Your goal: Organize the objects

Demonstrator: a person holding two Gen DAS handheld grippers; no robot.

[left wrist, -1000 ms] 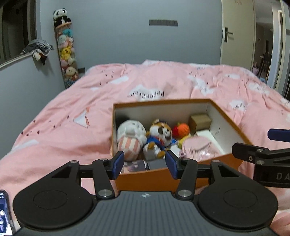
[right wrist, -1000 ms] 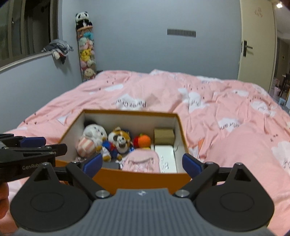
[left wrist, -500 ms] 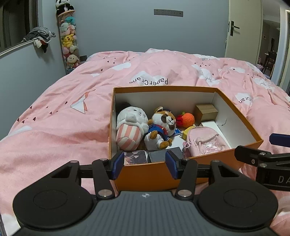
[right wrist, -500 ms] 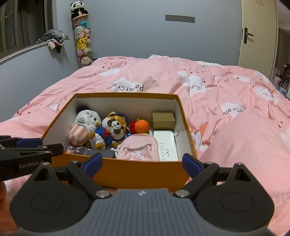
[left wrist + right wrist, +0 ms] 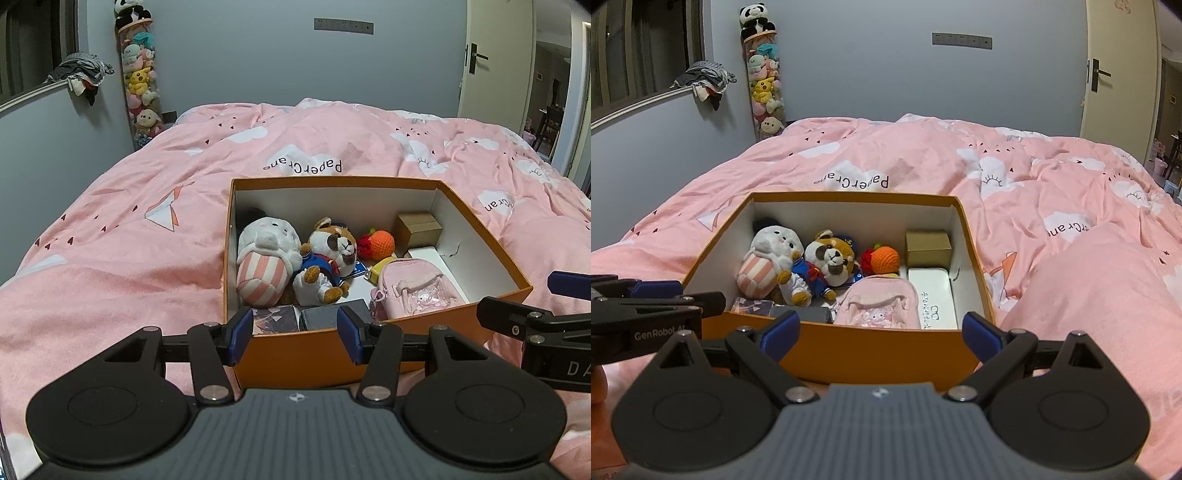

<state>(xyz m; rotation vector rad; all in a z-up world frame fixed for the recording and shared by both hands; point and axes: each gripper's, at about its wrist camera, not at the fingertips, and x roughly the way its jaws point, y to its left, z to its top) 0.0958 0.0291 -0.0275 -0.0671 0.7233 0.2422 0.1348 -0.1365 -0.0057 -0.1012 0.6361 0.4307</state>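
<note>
Broadly, the scene is filled by a bed (image 5: 110, 229) covered with a pink quilt printed with clouds. Behind it, a tall clear tube of plush toys (image 5: 764, 85) is stood against the grey wall, and a door (image 5: 1115, 70) is seen at the right. An orange box (image 5: 886, 343) with a white interior is set on the quilt near its front edge. Inside the box, a white plush in a striped pink cup (image 5: 266, 258) is laid at the left, touching a brown-and-white dog plush (image 5: 328, 258). A small pink backpack (image 5: 875, 306) is placed at the front, beside a white case (image 5: 932, 299) along the right wall. A brown cardboard cube (image 5: 928, 245) is tucked into the far right corner, next to an orange knitted ball (image 5: 884, 259). Open quilt is left on every side of the box. The left hand-held gripper (image 5: 293, 334) is held moderately wide, empty, just before the box's front wall; the right hand-held gripper (image 5: 881, 332) is spread wider, also empty.
</note>
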